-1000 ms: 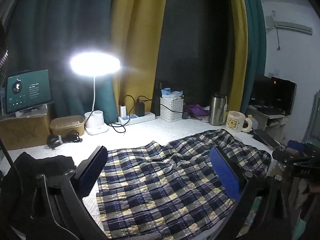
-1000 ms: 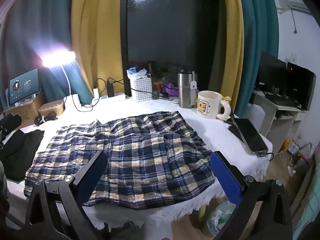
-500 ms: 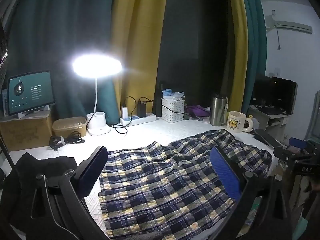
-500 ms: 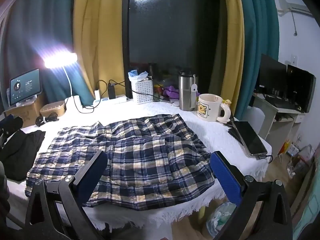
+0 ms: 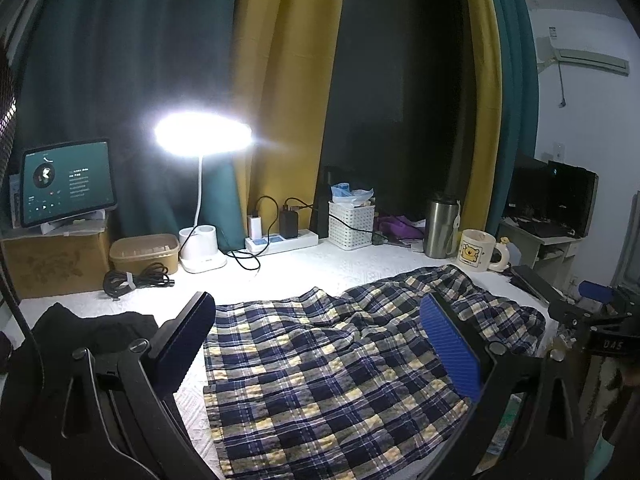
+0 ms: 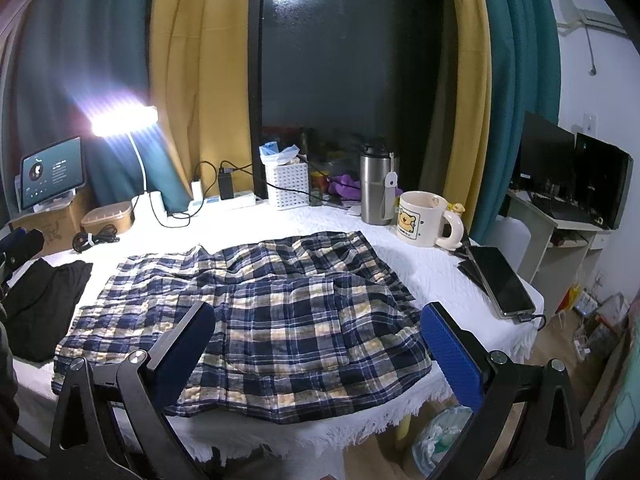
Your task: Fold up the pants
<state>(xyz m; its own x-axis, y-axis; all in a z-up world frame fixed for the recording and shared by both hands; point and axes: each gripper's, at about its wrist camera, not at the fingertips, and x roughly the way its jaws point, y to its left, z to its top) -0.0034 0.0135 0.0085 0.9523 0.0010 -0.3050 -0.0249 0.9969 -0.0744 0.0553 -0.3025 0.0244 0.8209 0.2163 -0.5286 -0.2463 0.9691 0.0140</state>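
Both wrist views have drawn back and risen slightly since a second ago, so more of the plaid pants (image 6: 256, 308) and the near counter (image 6: 436, 276) edge shows; the garment itself lies unchanged.

Left gripper (image 5: 320, 344): jaws wide, holding nothing, poised above the near-left part of the cloth. Right gripper (image 6: 320, 352): jaws wide, empty, above the near-right edge where the fabric overhangs the counter's fringe. In the left view the right gripper appears at the far right, well apart.

Pants lie spread across the white-covered counter, wrinkled, with a raised ridge running through the middle. Spreading them flat appears intended to expose edges for pinching. No fold is yet begun, by my judgement.

Mug (image 6: 424, 220), steel tumbler (image 6: 376, 188) and phone (image 6: 500, 280) stand beside the cloth's far-right side; a sweep of fabric could catch them. Black garment (image 6: 44, 296) lies at the left, touching or just beside the pants.
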